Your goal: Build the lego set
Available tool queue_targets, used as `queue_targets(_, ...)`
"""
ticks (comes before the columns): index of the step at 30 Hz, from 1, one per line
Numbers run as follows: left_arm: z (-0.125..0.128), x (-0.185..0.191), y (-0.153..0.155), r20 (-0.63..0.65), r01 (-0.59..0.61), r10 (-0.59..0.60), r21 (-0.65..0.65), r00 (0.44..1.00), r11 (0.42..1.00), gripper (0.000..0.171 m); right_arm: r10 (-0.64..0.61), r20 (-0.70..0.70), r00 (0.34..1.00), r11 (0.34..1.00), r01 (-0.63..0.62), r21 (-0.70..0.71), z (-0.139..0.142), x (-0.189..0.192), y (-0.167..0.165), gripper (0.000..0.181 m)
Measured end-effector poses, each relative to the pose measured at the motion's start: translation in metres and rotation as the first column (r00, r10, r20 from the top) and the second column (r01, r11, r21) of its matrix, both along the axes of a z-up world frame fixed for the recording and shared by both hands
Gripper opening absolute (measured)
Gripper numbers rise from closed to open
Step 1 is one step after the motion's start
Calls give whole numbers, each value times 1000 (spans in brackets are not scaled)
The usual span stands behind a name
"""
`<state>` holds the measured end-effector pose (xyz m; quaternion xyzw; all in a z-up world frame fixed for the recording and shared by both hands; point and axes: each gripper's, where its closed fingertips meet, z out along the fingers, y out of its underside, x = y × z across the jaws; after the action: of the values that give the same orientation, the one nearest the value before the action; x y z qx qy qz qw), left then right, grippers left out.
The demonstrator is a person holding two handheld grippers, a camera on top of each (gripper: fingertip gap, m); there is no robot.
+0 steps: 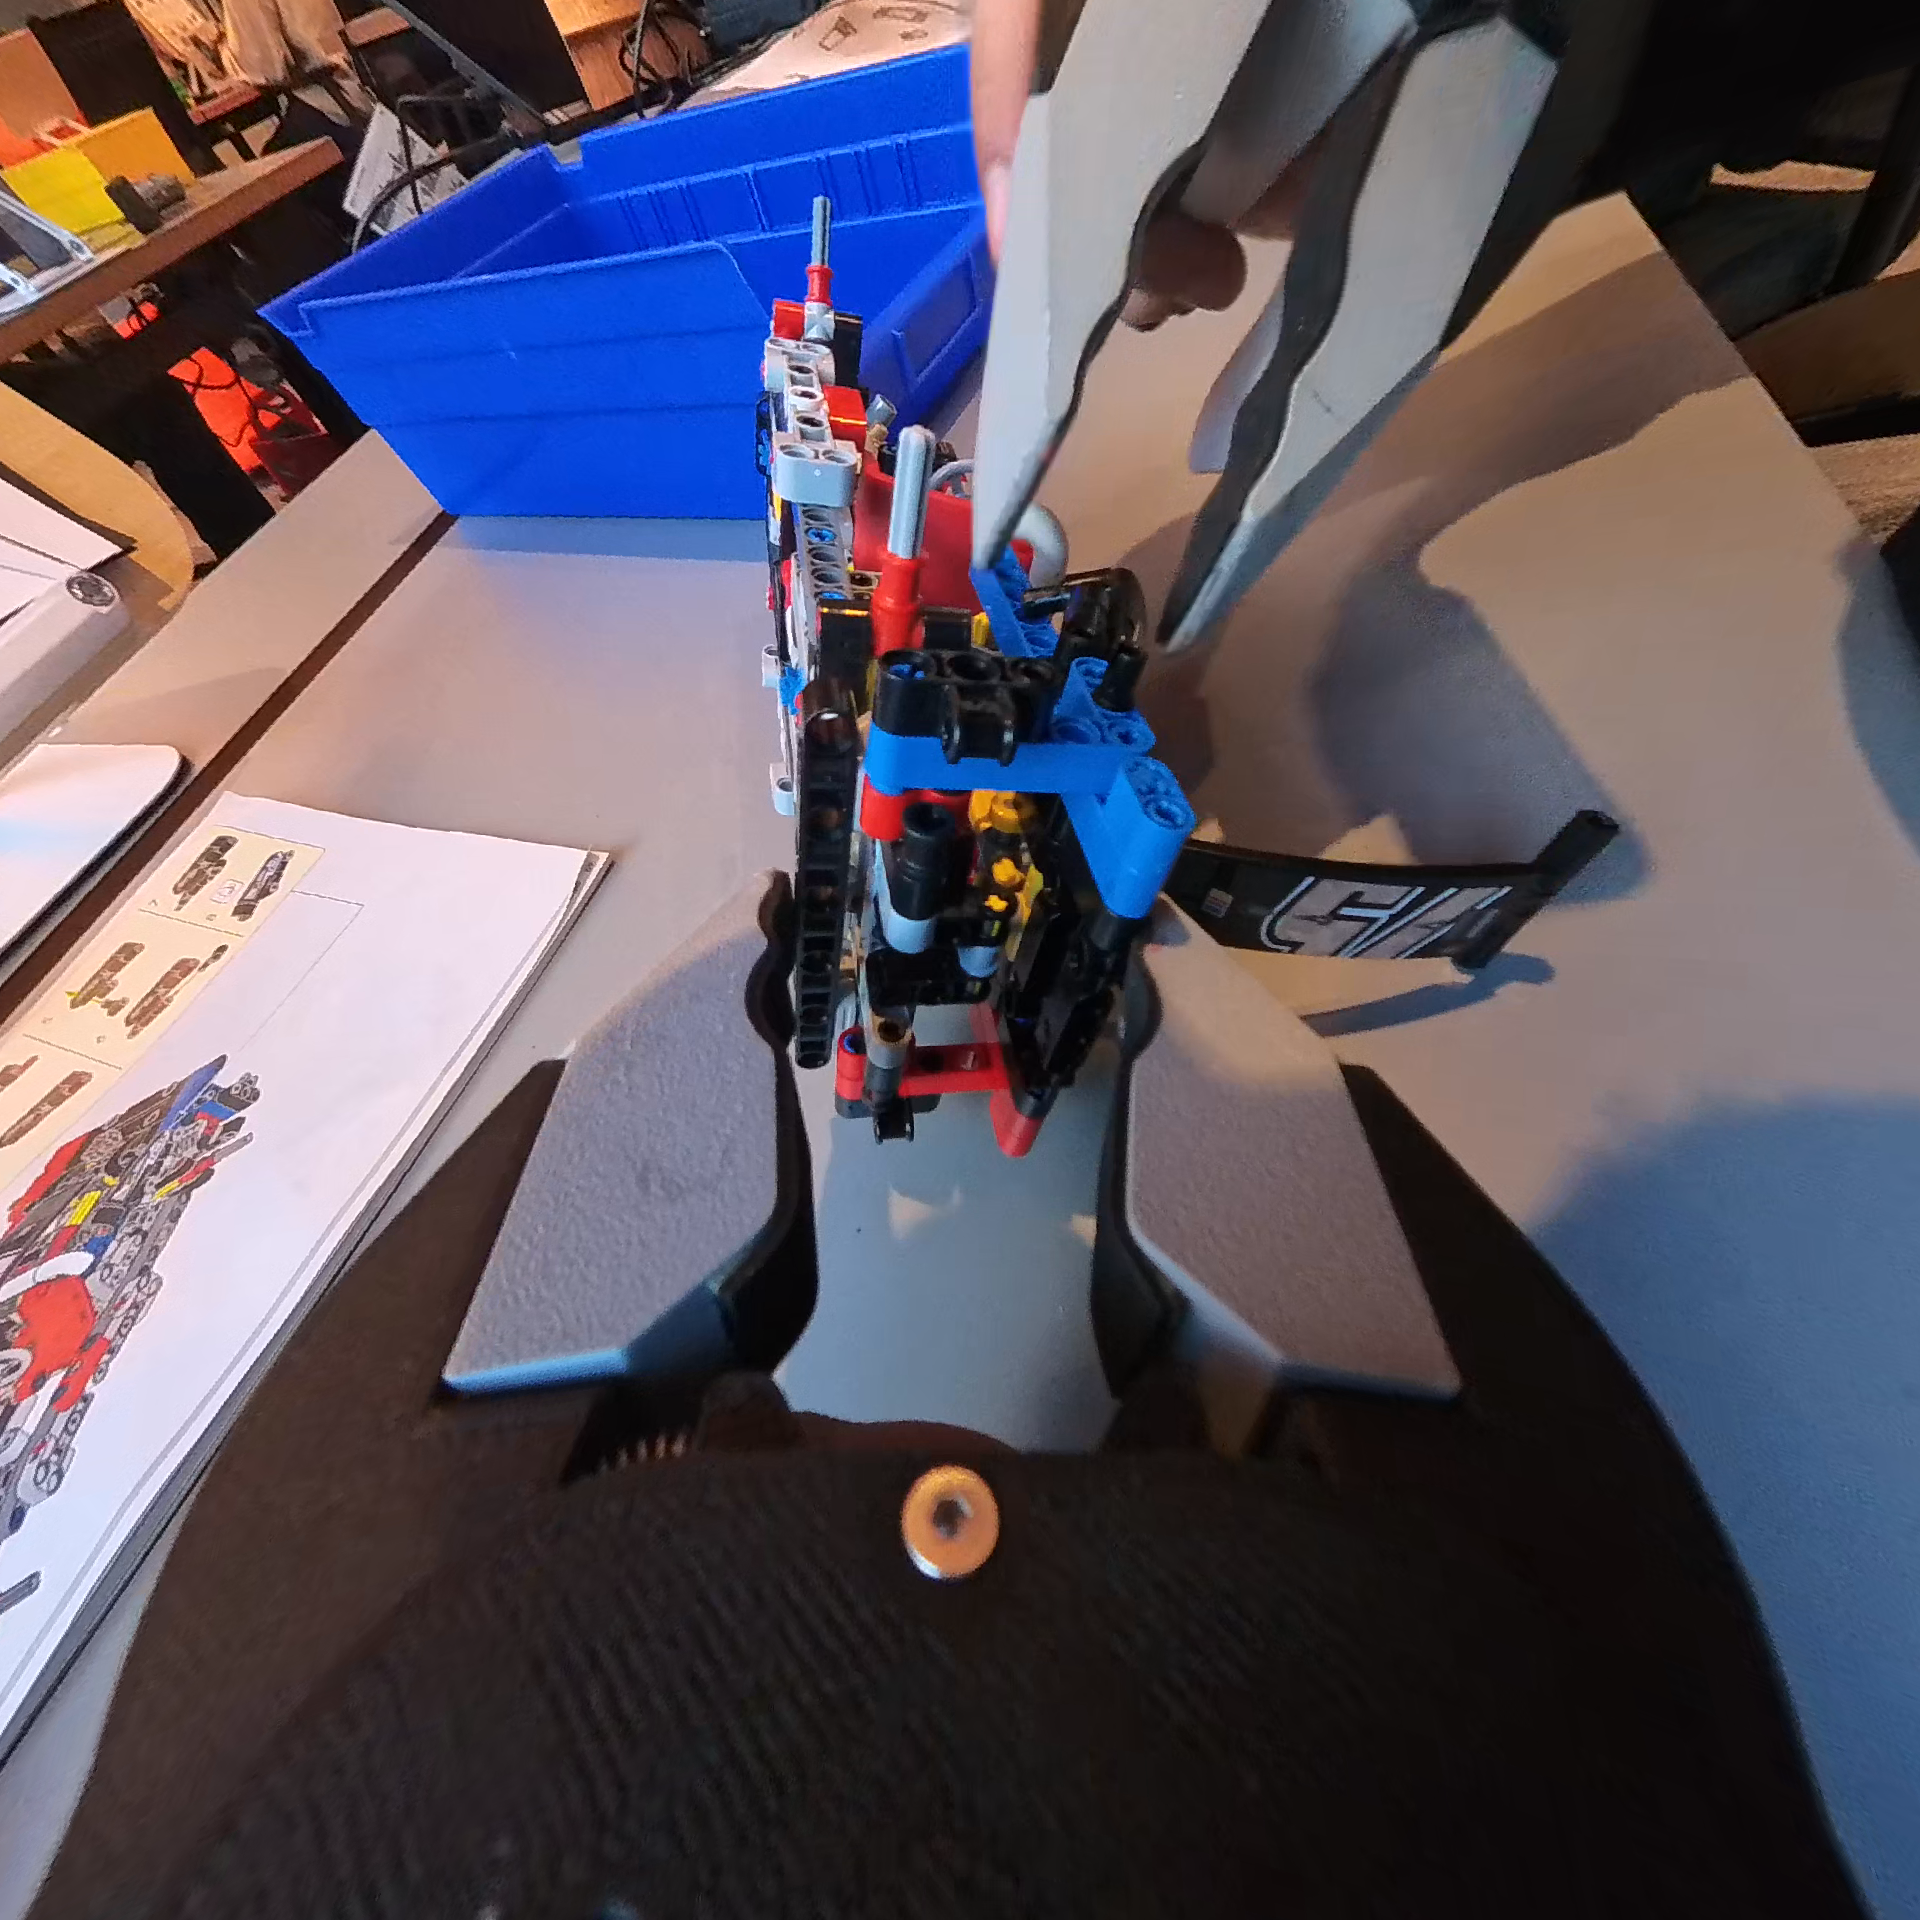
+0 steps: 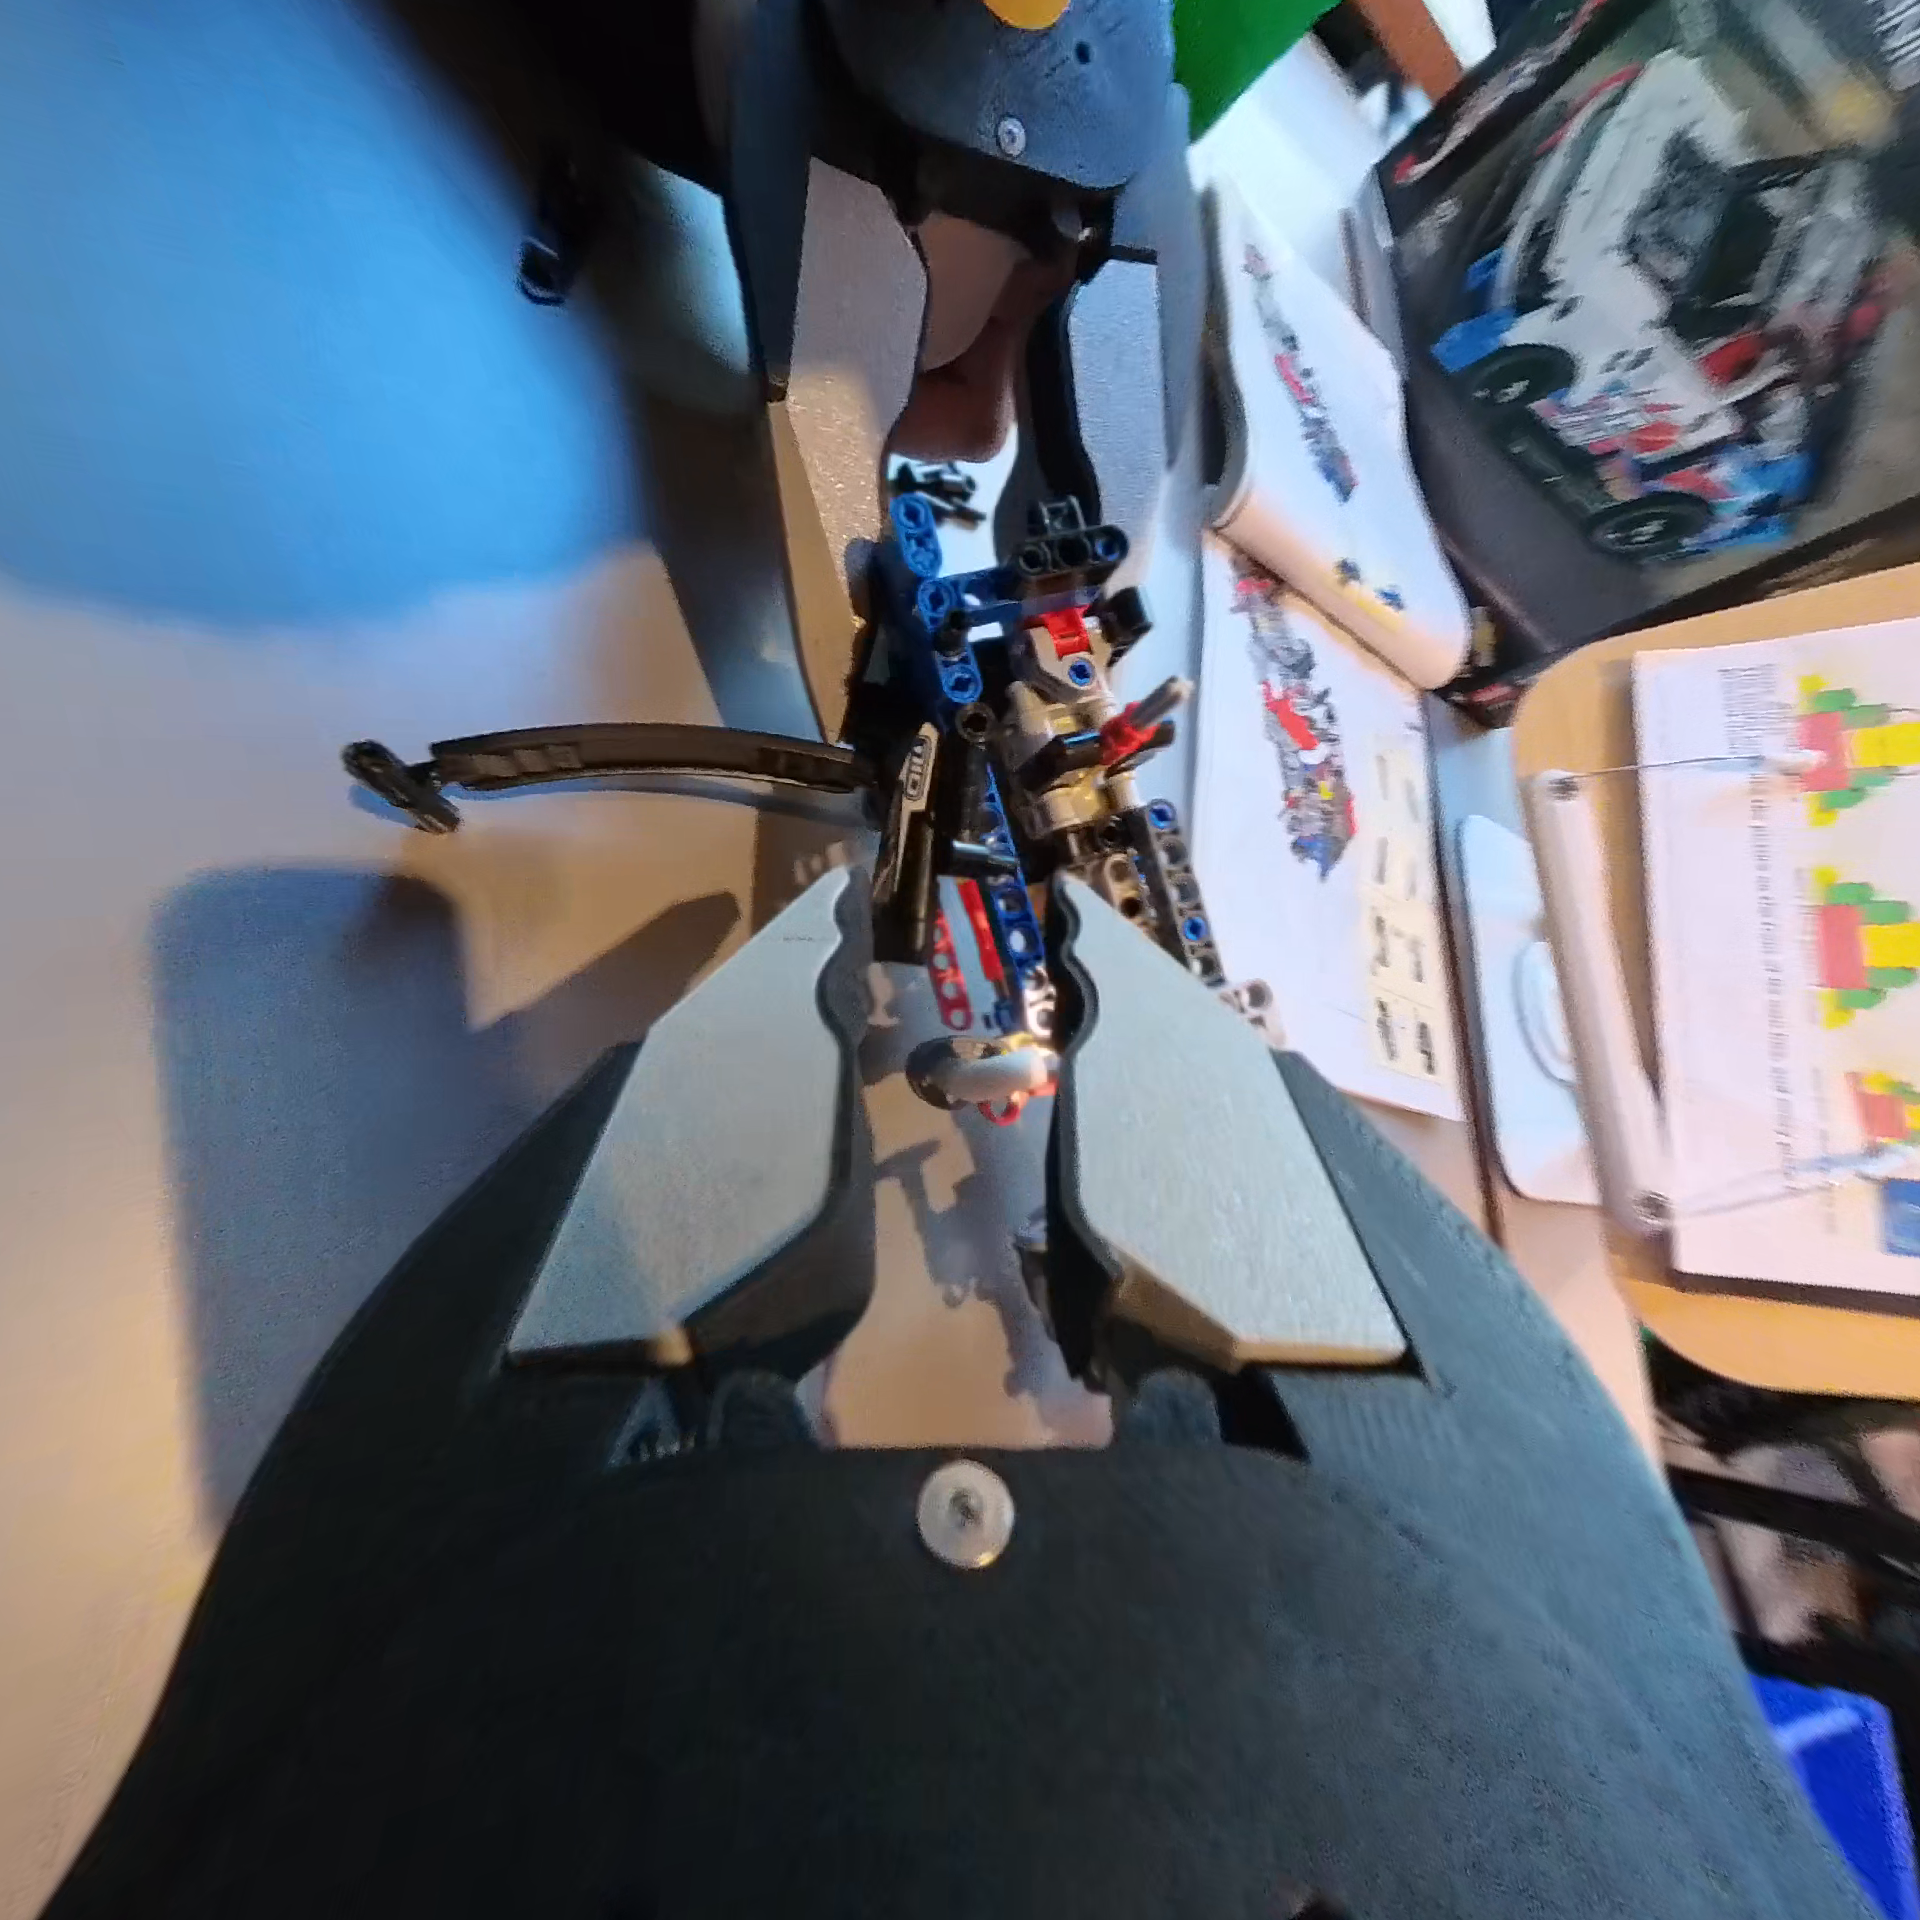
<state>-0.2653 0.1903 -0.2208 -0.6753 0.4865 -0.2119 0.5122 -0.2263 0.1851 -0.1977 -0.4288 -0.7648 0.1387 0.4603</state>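
Knobbly plastic lego chassis [image 1: 935,810] clamped in left tongs [image 1: 951,977], right tongs [image 2: 961,961] spread (matte grey pads)

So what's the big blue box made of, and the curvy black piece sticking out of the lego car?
The blue bin looks like hard moulded plastic: smooth walls, ribbed edges, a soft shine. The curved black panel also looks like plastic, glossy, probably with a printed sticker on it. The booklet beside them is plainly paper, with thin stacked page edges.

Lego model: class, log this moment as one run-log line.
left tool shut on lego model | right tool open, one finger on its top | black curved panel attached | instruction booklet open
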Motion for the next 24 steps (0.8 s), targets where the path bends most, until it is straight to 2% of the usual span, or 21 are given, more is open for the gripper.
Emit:
queue_targets(4,0,0,0,0,-1,1,0,1000,1000,59,-20,-59,998,986,29,167,1,3,0,26)
queue_targets(8,0,0,0,-1,-2,2,1,1000,1000,59,-41,-51,998,958,53,281,-8,0,2,24)
queue_targets(18,0,0,0,4,-5,5,-3,1000,1000,60,-43,-134,990,890,99,445,-5,-2,2,21)
queue_targets(24,1,0,1,7,-9,9,-7,1000,1000,59,-29,-129,991,892,84,443,-4,-3,3,21)
